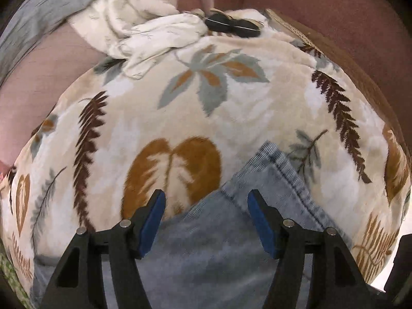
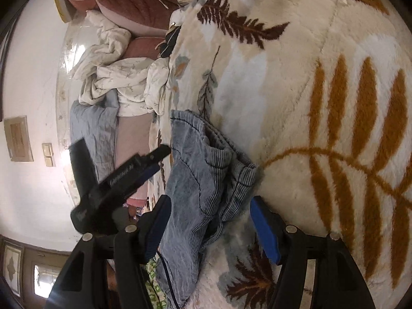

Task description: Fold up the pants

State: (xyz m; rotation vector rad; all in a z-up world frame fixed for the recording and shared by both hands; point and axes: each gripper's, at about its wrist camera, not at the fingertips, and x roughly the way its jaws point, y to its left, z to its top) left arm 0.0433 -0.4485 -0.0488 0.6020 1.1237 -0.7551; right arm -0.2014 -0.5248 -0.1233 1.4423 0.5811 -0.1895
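Light blue denim pants [image 1: 219,237] lie on a cream blanket with a leaf print [image 1: 206,108]. In the left wrist view my left gripper [image 1: 206,219] is open, its blue pads either side of the denim just above it. In the right wrist view the pants [image 2: 203,185] lie folded in a narrow bundle with a ribbed hem edge showing. My right gripper [image 2: 208,221] is open around the near part of that bundle. The left gripper [image 2: 121,177] shows there too, just left of the pants.
A crumpled white sheet [image 1: 144,25] and a grey-blue quilt [image 1: 38,18] lie at the blanket's far side, with a black object [image 1: 231,24] beside them. Pink cushions [image 2: 128,2] and a white wall [image 2: 28,77] are beyond.
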